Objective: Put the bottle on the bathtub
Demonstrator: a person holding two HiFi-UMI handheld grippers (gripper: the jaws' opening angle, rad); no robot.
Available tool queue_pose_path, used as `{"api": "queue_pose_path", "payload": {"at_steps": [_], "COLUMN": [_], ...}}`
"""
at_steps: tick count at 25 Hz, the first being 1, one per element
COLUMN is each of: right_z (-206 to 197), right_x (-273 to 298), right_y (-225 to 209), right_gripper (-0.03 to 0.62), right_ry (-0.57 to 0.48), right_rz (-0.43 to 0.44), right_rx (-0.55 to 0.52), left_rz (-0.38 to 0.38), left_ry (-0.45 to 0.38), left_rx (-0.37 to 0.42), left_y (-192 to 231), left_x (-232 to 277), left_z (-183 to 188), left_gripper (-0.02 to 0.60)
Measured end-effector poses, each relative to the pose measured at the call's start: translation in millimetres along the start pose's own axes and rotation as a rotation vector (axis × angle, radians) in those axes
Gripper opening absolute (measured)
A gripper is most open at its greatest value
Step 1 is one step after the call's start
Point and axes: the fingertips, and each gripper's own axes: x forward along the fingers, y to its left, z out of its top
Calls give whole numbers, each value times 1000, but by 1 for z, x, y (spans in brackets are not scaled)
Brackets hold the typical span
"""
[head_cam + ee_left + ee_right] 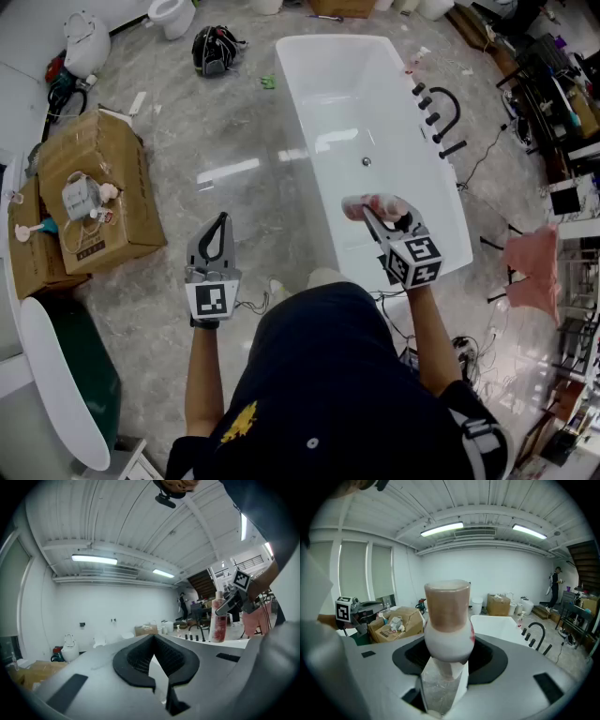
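The right tool [377,212] is clenched on the one bottle [354,207] over the single bathtub [314,112]; the left tool [221,223] is clenched, empty.

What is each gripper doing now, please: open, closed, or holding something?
Left gripper: closed, tips together, nothing between them.
Right gripper: closed on the bottle.

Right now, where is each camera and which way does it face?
Head view: on the person's head, steeply down at the white rectangular bathtub; torso, arms, grippers show.
Left gripper view: on left gripper, across the room over shut jaws.
Right gripper view: on right gripper, along jaws clamping the pink plastic bottle.
Shared: all show that bottle.
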Motion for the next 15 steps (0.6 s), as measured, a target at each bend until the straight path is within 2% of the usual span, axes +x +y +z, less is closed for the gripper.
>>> {"api": "queue_pose_path", "payload": {"at_steps": [3, 8, 13, 15], "right_z": [9, 19, 35, 41], "right_x": [10, 20, 36, 48], "right_y": [6, 17, 14, 9], "right_gripper": [218, 216, 216, 216], "right_ry": [-15, -34, -100, -114], "right_rz": [9, 9, 21, 17], "right_rx": [16, 26, 162, 178], "left_rz": [-8, -57, -93, -99], "left_ry": [-36, -25, -25, -25], "left_rx": [1, -18, -22, -16], "left_y": [6, 3, 10, 14], "left_x": [1, 2, 21, 34], "left_z": [2, -12, -16, -17], "left_gripper": [18, 18, 18, 18]}}
